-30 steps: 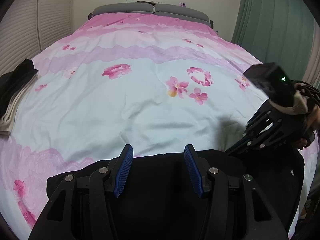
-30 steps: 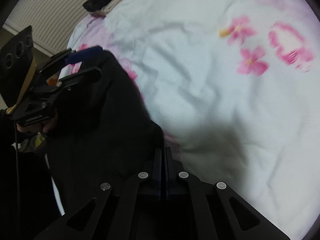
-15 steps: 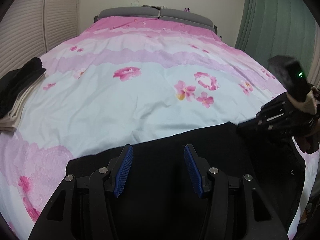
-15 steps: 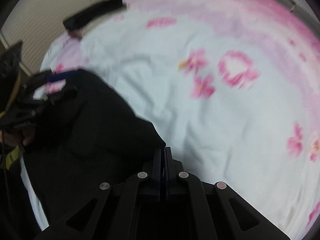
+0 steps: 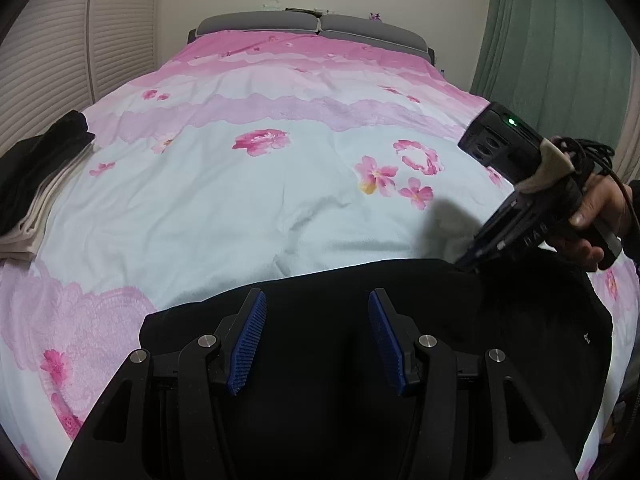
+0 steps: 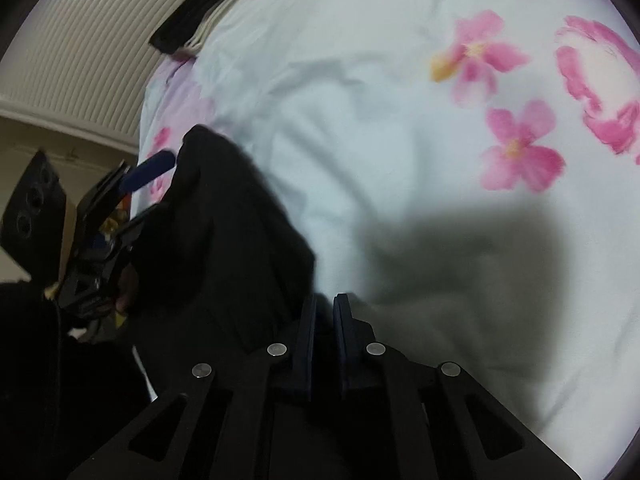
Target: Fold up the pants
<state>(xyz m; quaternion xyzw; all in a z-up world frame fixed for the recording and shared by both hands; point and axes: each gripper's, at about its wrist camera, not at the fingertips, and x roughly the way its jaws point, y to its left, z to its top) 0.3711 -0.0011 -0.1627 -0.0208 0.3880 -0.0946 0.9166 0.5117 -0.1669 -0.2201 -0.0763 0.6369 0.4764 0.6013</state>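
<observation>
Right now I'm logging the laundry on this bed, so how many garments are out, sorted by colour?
Black: 2, the pants being folded and a folded piece topping the stack at the bed's left edge.
Beige: 1 at least, folded under that black piece; its layers cannot be separated.
Total: 3 visible.

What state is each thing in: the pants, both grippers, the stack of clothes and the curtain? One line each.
pants: lying on the bed, one edge held
left gripper: open, over the pants, gripping nothing
right gripper: nearly shut, black cloth between its fingers
stack of clothes: folded, at the bed's left edge
curtain: drawn
</observation>
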